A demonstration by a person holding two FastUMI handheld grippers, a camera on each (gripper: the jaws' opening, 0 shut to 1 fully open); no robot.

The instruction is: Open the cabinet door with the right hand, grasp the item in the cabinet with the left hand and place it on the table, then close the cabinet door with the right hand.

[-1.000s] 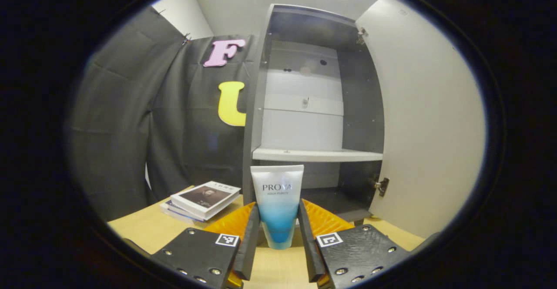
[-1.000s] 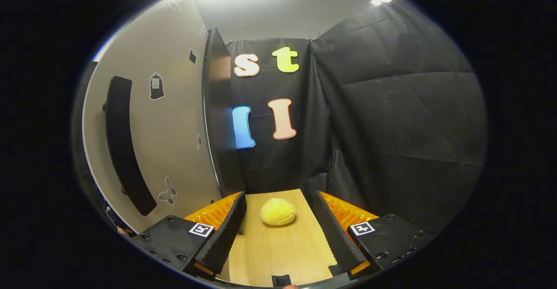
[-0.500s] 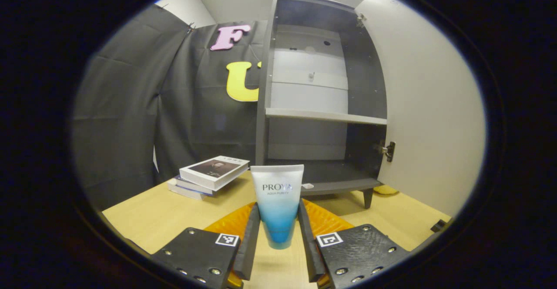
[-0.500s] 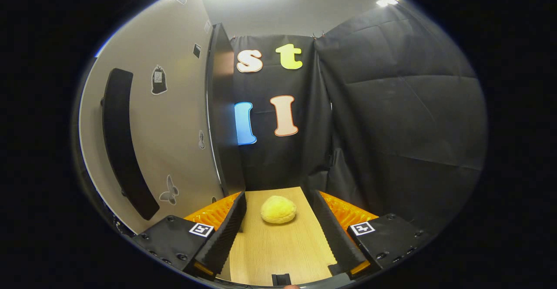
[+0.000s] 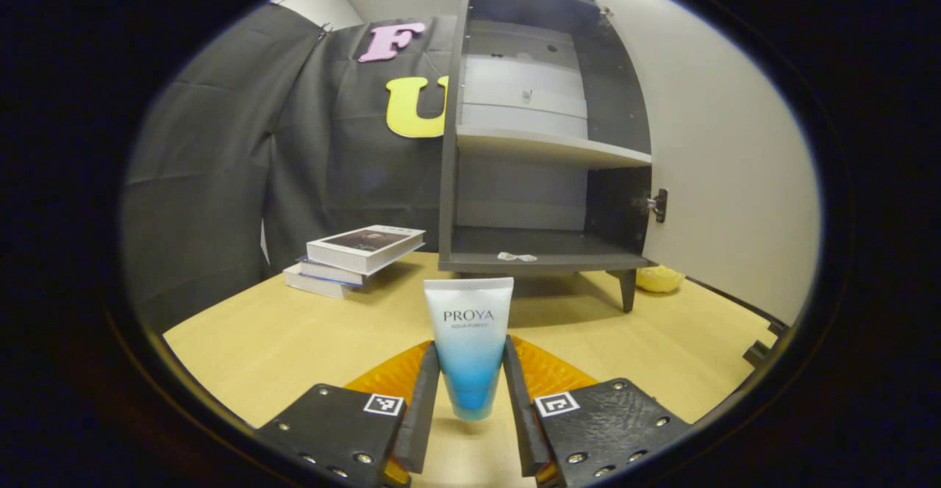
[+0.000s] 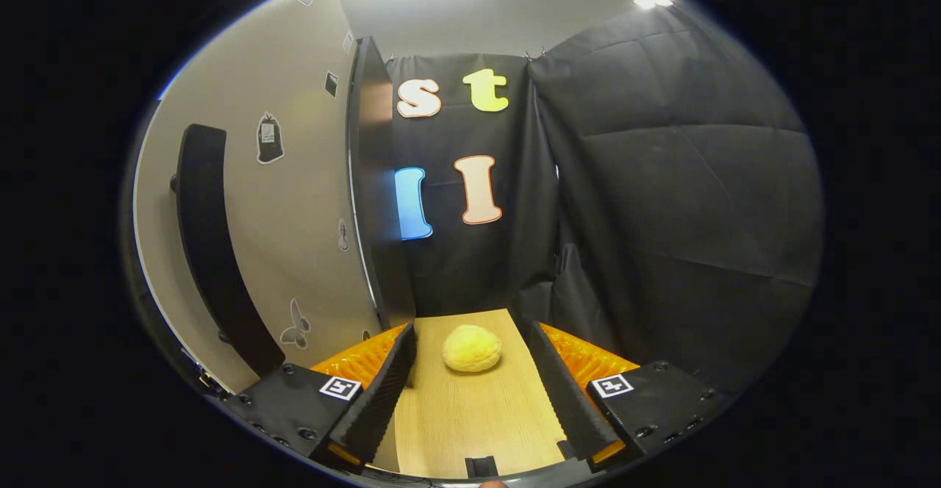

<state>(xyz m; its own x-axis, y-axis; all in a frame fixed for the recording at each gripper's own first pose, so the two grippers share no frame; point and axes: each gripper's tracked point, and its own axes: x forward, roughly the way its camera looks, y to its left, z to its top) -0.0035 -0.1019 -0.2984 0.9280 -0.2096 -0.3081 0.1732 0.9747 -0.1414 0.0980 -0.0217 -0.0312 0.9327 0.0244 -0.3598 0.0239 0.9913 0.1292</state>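
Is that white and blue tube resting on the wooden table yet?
Apart. The left gripper view shows the white and blue tube, pinched by the left gripper, hanging above the wooden table.

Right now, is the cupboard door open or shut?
Open. The cabinet door is swung wide to the side, so the cabinet shows its shelf and inside. The tube is already out, between the left gripper fingers.

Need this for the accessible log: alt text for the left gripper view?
The left gripper clamps an upright white-and-blue plastic tube above the light wooden table. Behind stand an open dark grey cabinet and stacked books.
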